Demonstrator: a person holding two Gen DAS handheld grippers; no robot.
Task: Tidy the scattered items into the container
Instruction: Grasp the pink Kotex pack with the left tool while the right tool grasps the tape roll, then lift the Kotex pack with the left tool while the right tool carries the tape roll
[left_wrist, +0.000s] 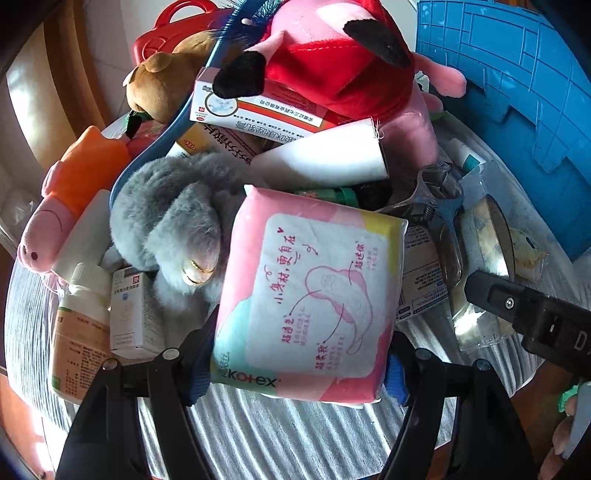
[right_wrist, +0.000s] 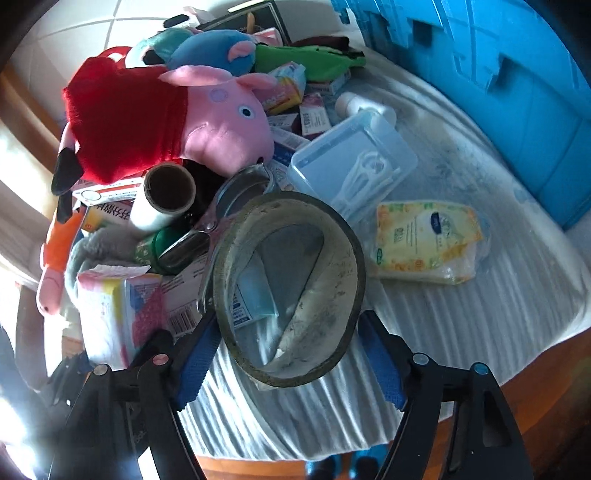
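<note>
My left gripper (left_wrist: 299, 365) is clamped on the pink pad pack (left_wrist: 310, 295) above the heaped container (left_wrist: 122, 177), my right gripper (right_wrist: 284, 365) squeezes the tape roll (right_wrist: 288, 288) on the striped cloth (right_wrist: 461, 314), so next I must, I think, lift both over the pile.

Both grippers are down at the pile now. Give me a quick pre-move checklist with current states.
1. left gripper gripping the pink Kotex pack: ok, blue pads on both sides.
2. right gripper around the tape roll: ok, roll sits between the pads.
3. Right pads actually pressing the roll: cannot tell.
4. Space in the blue-rimmed container: not ok, toys and boxes heaped above the rim.
5. Metal clip clear of the roll: not ok, it lies against the roll's left edge.
</note>
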